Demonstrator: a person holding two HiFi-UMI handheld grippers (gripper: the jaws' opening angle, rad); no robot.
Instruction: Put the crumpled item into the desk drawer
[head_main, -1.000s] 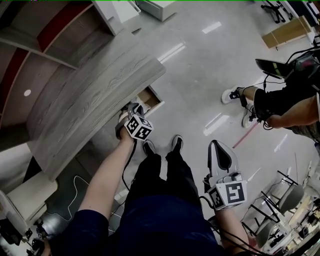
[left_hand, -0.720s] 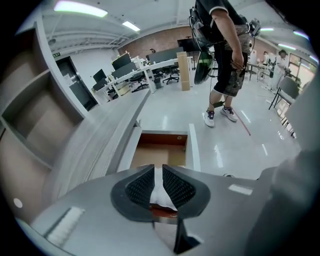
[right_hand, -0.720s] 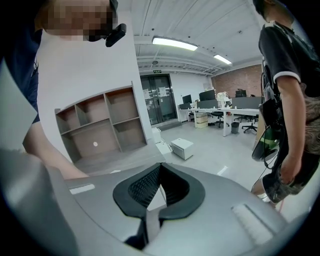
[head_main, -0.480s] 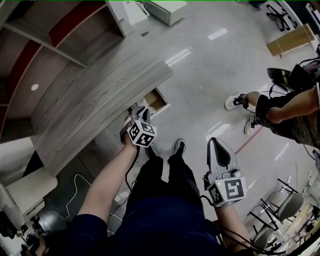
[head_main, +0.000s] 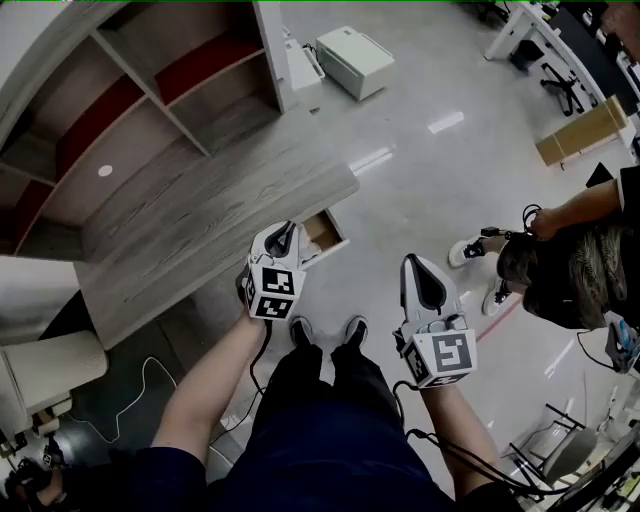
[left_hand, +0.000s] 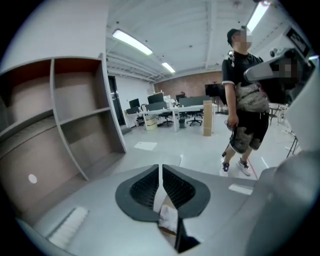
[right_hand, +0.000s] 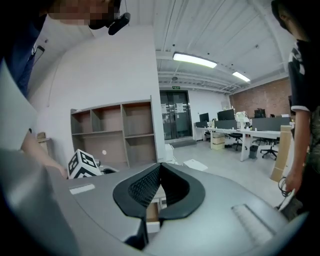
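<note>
The desk drawer (head_main: 324, 236) stands pulled out from under the grey wooden desk (head_main: 200, 225), its brown inside showing. My left gripper (head_main: 284, 234) hangs shut just in front of the drawer. In the left gripper view, the gap below the shut left gripper (left_hand: 160, 168) shows a white crumpled item (left_hand: 167, 216) that seems to lie in the brown drawer (left_hand: 170, 231), apart from the jaws. My right gripper (head_main: 414, 268) is held over the floor to the right, shut and holding nothing. Below the right gripper (right_hand: 160, 165) a bit of the drawer (right_hand: 149, 212) shows.
Open shelves (head_main: 150, 110) rise behind the desk. A white box (head_main: 356, 60) sits on the floor beyond. Another person (head_main: 565, 265) stands at the right, near a cardboard piece (head_main: 580, 135). My own legs and shoes (head_main: 325, 330) are below the grippers.
The head view has swung up to show more shelving. My right gripper has come forward and nearer to the left one. The left gripper stays by the open drawer.
</note>
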